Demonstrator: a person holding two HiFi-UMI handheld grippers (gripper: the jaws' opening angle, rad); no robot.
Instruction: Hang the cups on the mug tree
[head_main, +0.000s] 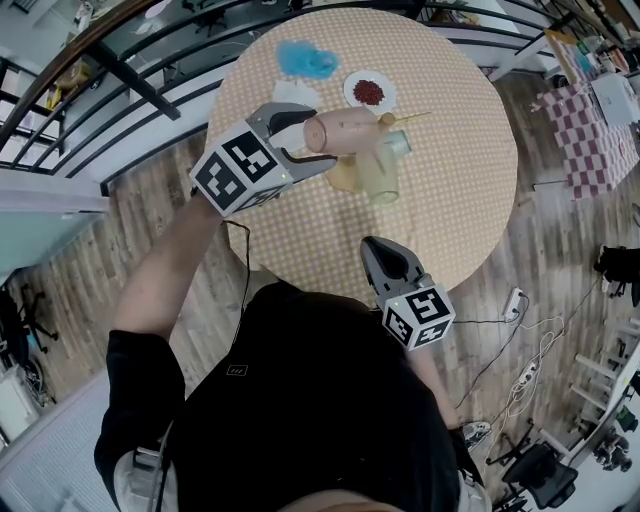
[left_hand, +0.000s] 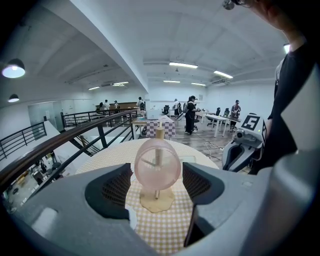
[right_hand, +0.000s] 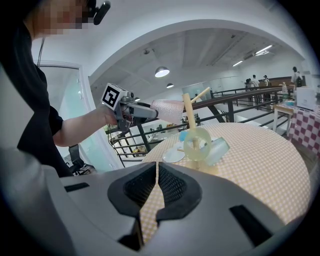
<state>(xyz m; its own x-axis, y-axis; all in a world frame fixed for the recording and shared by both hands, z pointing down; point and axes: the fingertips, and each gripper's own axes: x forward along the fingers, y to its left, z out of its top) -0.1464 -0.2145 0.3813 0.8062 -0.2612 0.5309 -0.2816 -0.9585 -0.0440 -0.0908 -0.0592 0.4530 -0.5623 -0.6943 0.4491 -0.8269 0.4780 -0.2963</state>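
1. overhead, a round checked tabletop carried a wooden mug tree near its middle.
2. the left gripper reached in from nine o'clock, its jaws closed on a pink cup held on its side in the air.
3. in the left gripper view the pink cup sat between both pads, bottom toward the camera, with the tree's post showing above and through it.
4. whether the pink cup touched the post, i could not tell.
5. a pale yellow cup and a pale blue cup hung low on the tree, just beside each other, the blue one at three o'clock of the yellow in the right gripper view.
6. the right gripper sat closed with nothing between its jaws, at the tabletop's six o'clock edge in the head view.
7. a white plate with something red lay at twelve o'clock of the tree, a blue heap at eleven.
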